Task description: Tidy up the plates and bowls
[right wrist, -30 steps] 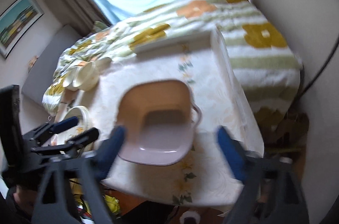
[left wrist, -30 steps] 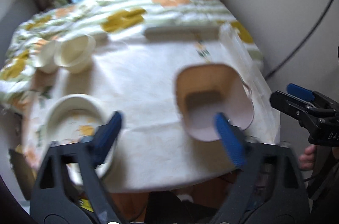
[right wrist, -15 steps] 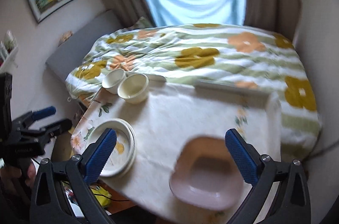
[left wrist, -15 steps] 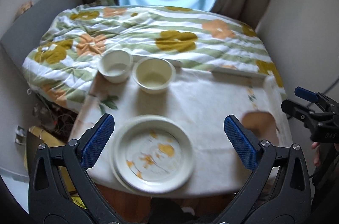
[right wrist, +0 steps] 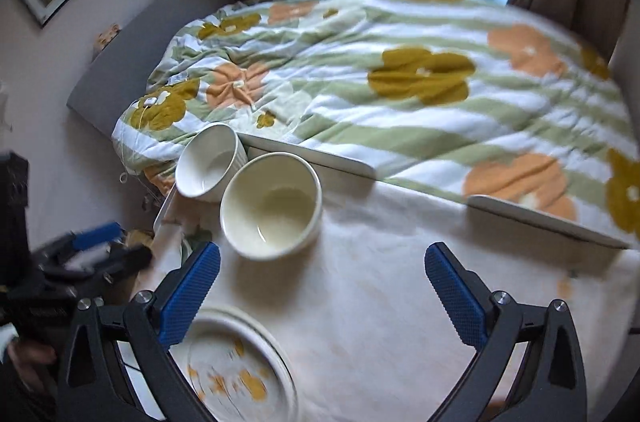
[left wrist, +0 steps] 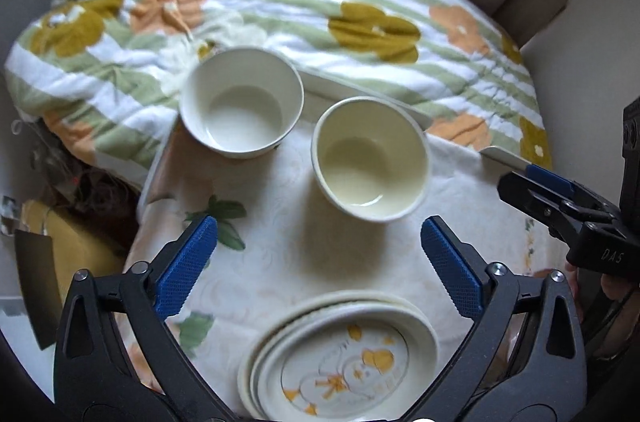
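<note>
Standing empty side by side, two bowls (left wrist: 241,102) (left wrist: 370,158) share the surface (left wrist: 280,254) with stacked plates (left wrist: 340,358); both claws (left wrist: 320,266) (right wrist: 322,286) hover wide, holding nothing.

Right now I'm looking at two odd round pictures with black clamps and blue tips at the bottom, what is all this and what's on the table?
Those clamps are two hand-held grippers; a person holds one in each hand, and no robot arm is involved. Each carries a fisheye camera looking along its fingers, which is why the pictures look round and bent. One picture comes from the left gripper, the other from the right gripper. Both are open and hold nothing. Each also shows at the edge of the other's view. On the table, covered by a pale flowered cloth, stand a white bowl and a cream bowl, both empty, close together. Nearer the cameras lies a stack of plates with an orange pattern. Behind is a flowered blanket.
</note>
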Available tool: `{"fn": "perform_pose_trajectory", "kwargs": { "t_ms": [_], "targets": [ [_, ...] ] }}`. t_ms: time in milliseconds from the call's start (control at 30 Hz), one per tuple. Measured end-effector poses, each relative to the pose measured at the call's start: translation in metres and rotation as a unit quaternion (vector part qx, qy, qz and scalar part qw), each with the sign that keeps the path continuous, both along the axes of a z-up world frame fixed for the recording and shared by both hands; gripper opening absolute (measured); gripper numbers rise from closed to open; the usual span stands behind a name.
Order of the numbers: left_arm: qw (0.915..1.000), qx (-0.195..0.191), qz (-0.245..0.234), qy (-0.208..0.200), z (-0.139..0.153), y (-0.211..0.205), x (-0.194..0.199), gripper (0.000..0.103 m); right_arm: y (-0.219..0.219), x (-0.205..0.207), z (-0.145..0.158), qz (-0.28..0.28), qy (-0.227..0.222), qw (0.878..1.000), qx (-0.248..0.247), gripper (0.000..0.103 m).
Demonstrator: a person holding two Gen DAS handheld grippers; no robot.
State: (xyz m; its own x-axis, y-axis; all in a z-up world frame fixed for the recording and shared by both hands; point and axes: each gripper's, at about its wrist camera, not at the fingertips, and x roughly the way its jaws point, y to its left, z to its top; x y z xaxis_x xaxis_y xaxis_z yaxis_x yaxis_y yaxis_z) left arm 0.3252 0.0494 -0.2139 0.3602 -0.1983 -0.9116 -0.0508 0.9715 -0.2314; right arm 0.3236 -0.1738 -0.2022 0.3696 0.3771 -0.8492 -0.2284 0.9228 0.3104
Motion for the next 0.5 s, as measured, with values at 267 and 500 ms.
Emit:
{"fn": "perform_pose_trajectory", "kwargs": {
  "t_ms": [267, 500],
  "targets": [
    [0.9980, -0.026, -0.004, 0.057, -0.057, -0.006, 0.045, 0.060, 0.022, 0.044, -0.054, 0.007, 0.064, 0.998, -0.007, 0.075],
    [0.9964, -0.034, -0.004, 0.077, -0.081, -0.010, 0.062, 0.022, 0.037, 0.063, -0.082, 0.027, 0.094, 0.995, -0.012, 0.050]
  ]
}}
